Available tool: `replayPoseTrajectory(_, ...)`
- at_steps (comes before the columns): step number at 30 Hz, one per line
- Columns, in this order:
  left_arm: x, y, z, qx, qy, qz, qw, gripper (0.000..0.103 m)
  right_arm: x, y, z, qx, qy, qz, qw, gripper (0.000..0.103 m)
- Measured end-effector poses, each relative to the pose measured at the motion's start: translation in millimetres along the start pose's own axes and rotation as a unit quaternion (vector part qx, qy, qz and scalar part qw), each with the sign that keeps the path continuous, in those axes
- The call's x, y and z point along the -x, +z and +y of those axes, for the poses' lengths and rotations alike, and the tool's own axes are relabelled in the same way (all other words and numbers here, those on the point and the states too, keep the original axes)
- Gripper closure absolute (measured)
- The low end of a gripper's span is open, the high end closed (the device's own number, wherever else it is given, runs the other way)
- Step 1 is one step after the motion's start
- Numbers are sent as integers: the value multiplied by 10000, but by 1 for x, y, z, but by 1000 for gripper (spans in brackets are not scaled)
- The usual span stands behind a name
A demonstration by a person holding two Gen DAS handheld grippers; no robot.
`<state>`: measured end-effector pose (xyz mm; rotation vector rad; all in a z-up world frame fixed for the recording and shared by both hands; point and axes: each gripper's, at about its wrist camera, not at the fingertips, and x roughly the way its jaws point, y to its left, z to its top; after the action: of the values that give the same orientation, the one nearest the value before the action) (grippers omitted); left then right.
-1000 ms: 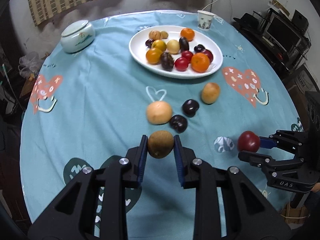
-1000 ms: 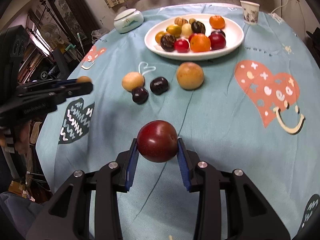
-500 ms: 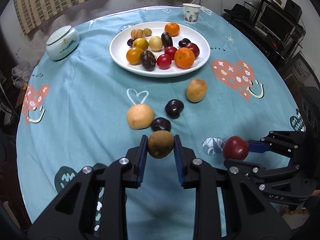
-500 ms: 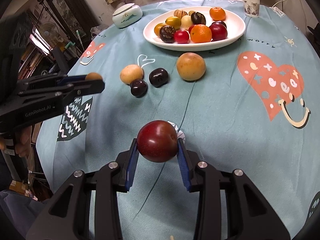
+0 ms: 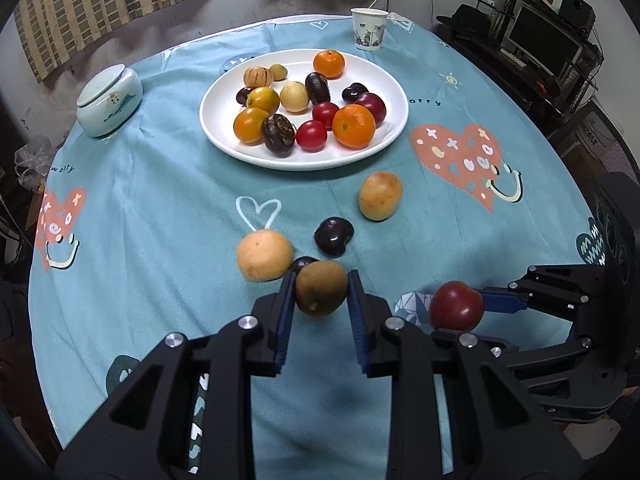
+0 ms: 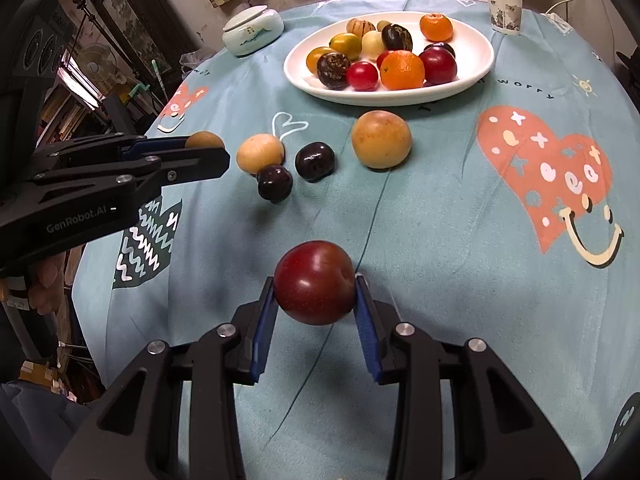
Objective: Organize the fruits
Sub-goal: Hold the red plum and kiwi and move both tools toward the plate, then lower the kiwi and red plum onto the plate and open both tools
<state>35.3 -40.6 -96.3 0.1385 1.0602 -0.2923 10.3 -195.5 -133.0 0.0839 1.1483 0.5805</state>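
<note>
My left gripper (image 5: 321, 294) is shut on a brown kiwi (image 5: 321, 293) and holds it above the teal tablecloth. My right gripper (image 6: 315, 283) is shut on a dark red plum (image 6: 315, 282), also held above the cloth. A white plate (image 5: 384, 76) at the back holds several fruits. Loose on the cloth between the grippers and the plate lie a tan round fruit (image 5: 264, 255), a yellow-brown fruit (image 5: 380, 196) and two dark plums (image 5: 334, 237), (image 6: 274, 182). The plate also shows in the right wrist view (image 6: 476, 52).
A paper cup (image 5: 369, 34) stands behind the plate. A lidded pale ceramic jar (image 5: 109, 100) sits at the back left. The round table's edge (image 5: 44, 360) curves close on both sides. Shelves and electronics (image 5: 540, 52) stand to the right.
Both grippers have moved forward toward the plate with their fruits held; the loose fruits and the plate appear closer and larger.
</note>
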Motion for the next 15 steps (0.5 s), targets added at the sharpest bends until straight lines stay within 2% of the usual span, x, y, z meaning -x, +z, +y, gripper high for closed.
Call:
replayPoseTrajectory(12,5,-2,2,52,26,-31,10000,77,4,3,5,81,3,-38,10000,65)
replayPoseTrajectory(15,6,5,3,43,26,-76,10000,77,8,12,6,133,-32,-93,9999,65)
